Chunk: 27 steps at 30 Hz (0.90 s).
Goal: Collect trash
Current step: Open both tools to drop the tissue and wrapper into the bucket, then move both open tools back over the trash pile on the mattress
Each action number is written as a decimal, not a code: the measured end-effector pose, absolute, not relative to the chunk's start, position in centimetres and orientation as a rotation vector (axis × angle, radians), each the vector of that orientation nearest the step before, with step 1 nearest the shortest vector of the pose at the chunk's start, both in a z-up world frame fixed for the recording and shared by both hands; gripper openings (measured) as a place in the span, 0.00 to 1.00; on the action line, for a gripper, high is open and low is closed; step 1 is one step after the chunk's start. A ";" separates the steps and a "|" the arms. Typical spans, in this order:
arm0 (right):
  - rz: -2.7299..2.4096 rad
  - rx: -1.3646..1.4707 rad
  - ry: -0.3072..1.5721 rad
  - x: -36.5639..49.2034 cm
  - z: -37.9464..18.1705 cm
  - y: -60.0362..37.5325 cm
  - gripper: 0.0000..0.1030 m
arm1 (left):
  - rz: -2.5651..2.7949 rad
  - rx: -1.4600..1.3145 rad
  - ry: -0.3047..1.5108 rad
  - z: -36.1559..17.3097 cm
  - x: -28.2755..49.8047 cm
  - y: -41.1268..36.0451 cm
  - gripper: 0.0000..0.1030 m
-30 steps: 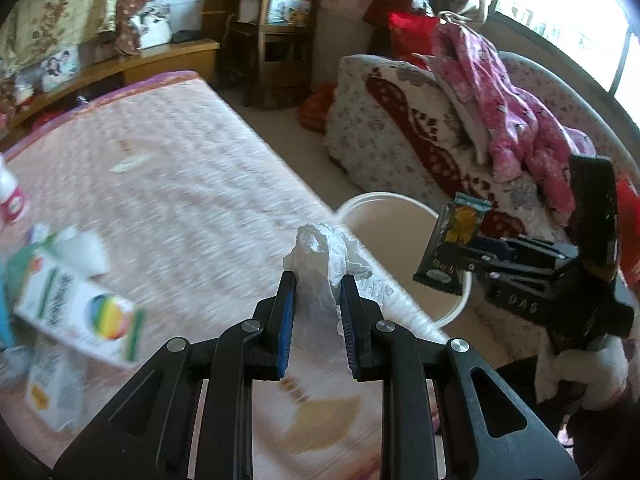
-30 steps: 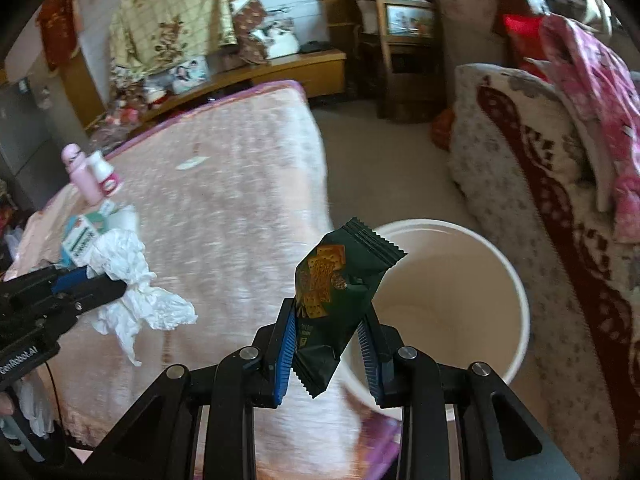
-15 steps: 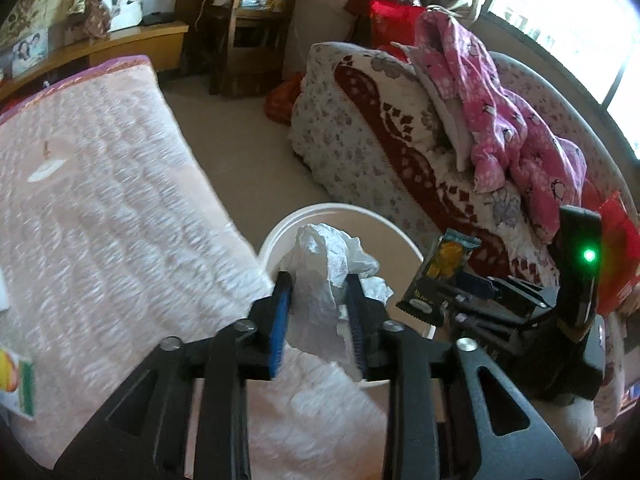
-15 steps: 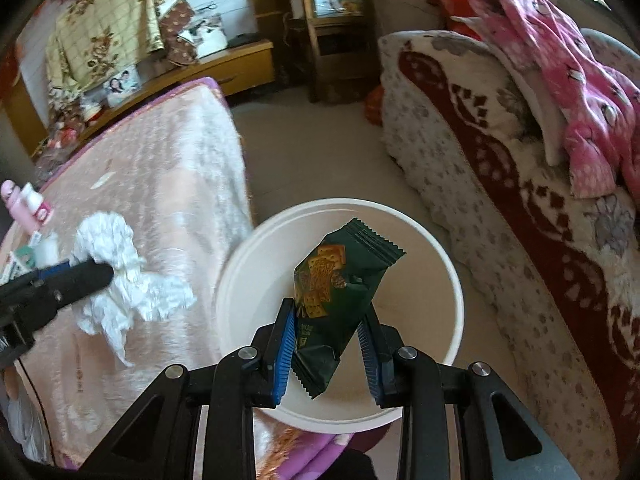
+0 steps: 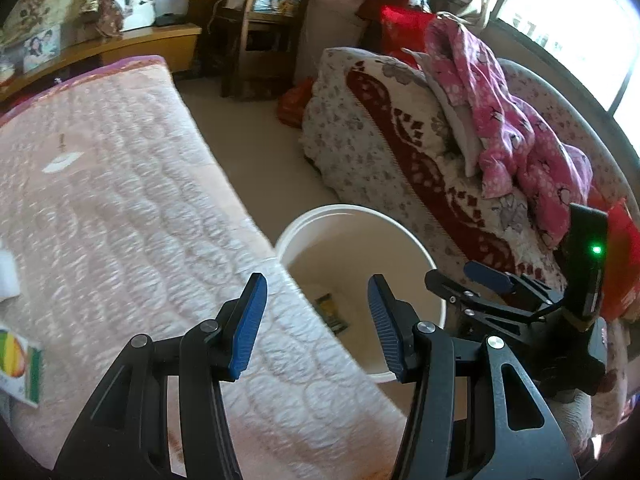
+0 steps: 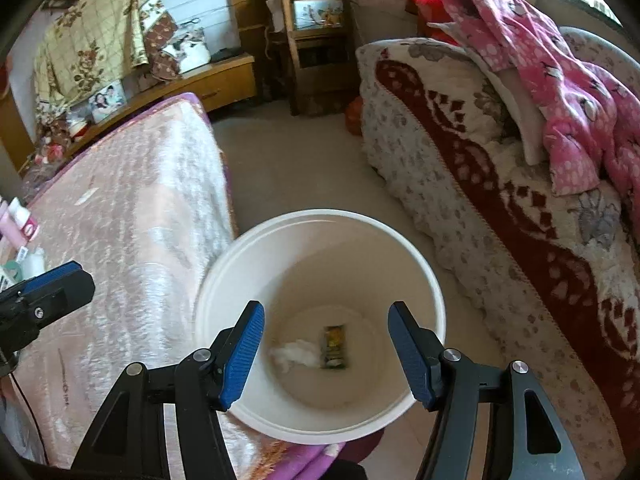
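A white round bin stands on the floor between the pink bed and the sofa. On its bottom lie a crumpled white tissue and a green snack wrapper; the wrapper also shows in the left wrist view. My right gripper is open and empty, right above the bin. My left gripper is open and empty, over the bed's edge beside the bin's rim. The right gripper appears at the right of the left wrist view.
The pink quilted bed holds a colourful box at the left edge and small bottles. A patterned sofa with pink clothes lies right. A wooden chair stands at the back.
Both grippers opened over the bin. The tissue dropped from the left one and the snack wrapper from the right one; both now lie on the bin's bottom.
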State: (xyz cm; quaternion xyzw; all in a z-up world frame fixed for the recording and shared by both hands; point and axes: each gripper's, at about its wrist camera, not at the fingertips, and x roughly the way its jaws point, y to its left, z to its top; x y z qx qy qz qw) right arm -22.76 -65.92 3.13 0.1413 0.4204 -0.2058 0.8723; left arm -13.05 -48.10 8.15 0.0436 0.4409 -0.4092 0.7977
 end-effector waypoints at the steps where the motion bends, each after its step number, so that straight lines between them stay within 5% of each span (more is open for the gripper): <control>1: -0.421 0.290 0.872 -22.6 3.3 -65.5 0.60 | -0.868 0.097 0.942 8.3 -13.1 -47.7 0.49; 27: -0.088 0.163 0.796 -16.6 8.8 -50.1 0.69 | -0.614 0.054 0.856 10.9 -13.0 -30.3 0.49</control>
